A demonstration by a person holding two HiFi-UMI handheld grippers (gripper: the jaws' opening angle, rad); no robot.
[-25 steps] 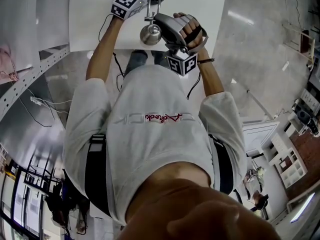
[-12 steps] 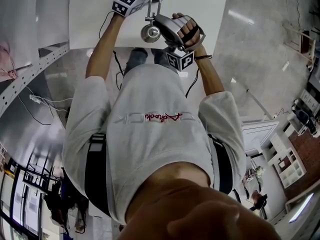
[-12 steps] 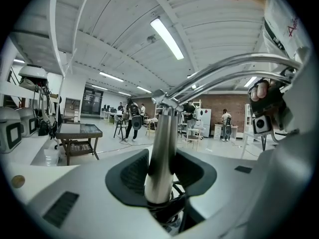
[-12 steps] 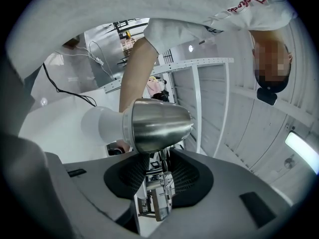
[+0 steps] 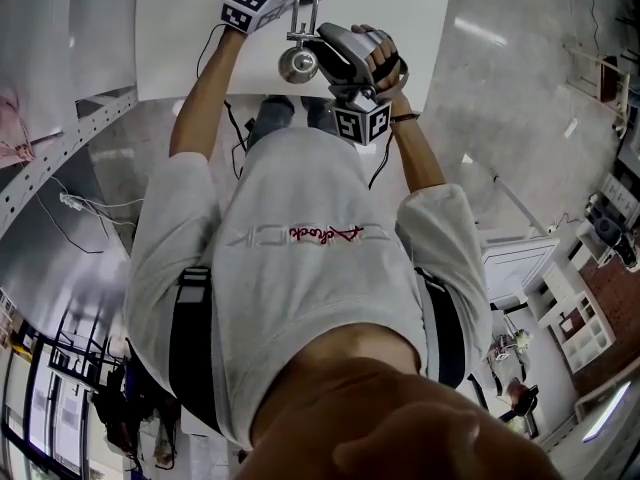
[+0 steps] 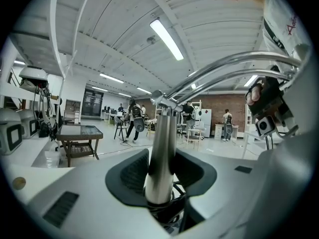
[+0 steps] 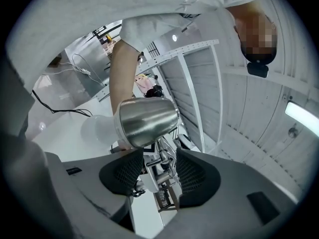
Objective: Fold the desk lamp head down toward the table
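A chrome desk lamp [image 5: 298, 64] stands on the white table [image 5: 200, 38], close to the table's near edge.

Farthest left over the table, the left gripper [image 6: 163, 158] is closed on the lamp's upright post [image 6: 162, 133]. This is a smooth, polished steel tube, and the dark ribbed pads press on it from either side. The post's long axis runs straight up from the table. At the top of the post is a small metal joint. From it, two thin, bright, curved rods [image 6: 234, 66] sweep up and off to the right, side by side.

The rods end at the lamp head [image 7: 147, 119], a brushed-metal cone hanging above the table's near edge. In the right gripper view its long axis lies across the picture. The wide mouth faces left, with a round, matte white bulb [image 7: 94, 129] bulging out of it, and the narrow end faces right. From the head view the cone shows nearly end-on, as a round shape.

Farthest right over the table, the right gripper [image 7: 157, 158] has jaws that have just been opening. The pads stand apart with the lamp head's small hinge bracket [image 7: 158, 176] between them. There is a gap on each side, so they grip nothing. A hand [image 5: 383, 56] is wrapped round this gripper's handle.
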